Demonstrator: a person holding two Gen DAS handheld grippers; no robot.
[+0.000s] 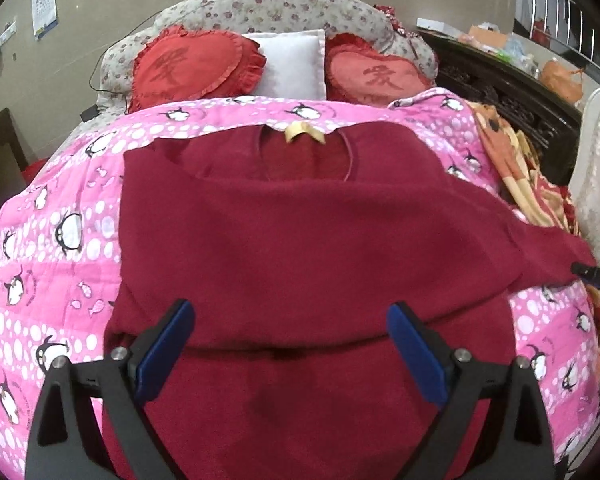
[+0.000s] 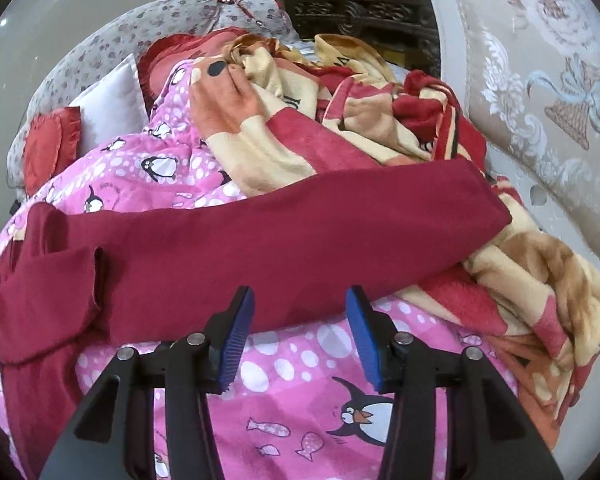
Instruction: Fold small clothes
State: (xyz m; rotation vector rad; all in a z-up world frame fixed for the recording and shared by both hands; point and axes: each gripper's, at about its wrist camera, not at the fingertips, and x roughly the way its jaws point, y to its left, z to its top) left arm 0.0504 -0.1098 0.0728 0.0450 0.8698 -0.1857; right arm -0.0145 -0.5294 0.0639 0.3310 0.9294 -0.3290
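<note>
A dark red long-sleeved top (image 1: 300,240) lies flat on the pink penguin quilt (image 1: 60,240), neck opening with a yellow tag (image 1: 302,132) at the far end. One sleeve is folded across the body. My left gripper (image 1: 290,320) is open above the top's near part, empty. The other sleeve (image 2: 280,232) stretches right onto a patterned blanket. My right gripper (image 2: 300,312) is open at the sleeve's near edge, with the sleeve's edge between its blue pads (image 2: 236,336). Its black tip shows in the left wrist view (image 1: 592,274).
A crumpled orange and cream blanket (image 2: 360,120) is heaped along the quilt's right side. Two red heart cushions (image 1: 196,66) and a white pillow (image 1: 296,64) lean on the floral headboard. A padded cream panel (image 2: 540,100) and dark carved furniture (image 1: 500,96) stand to the right.
</note>
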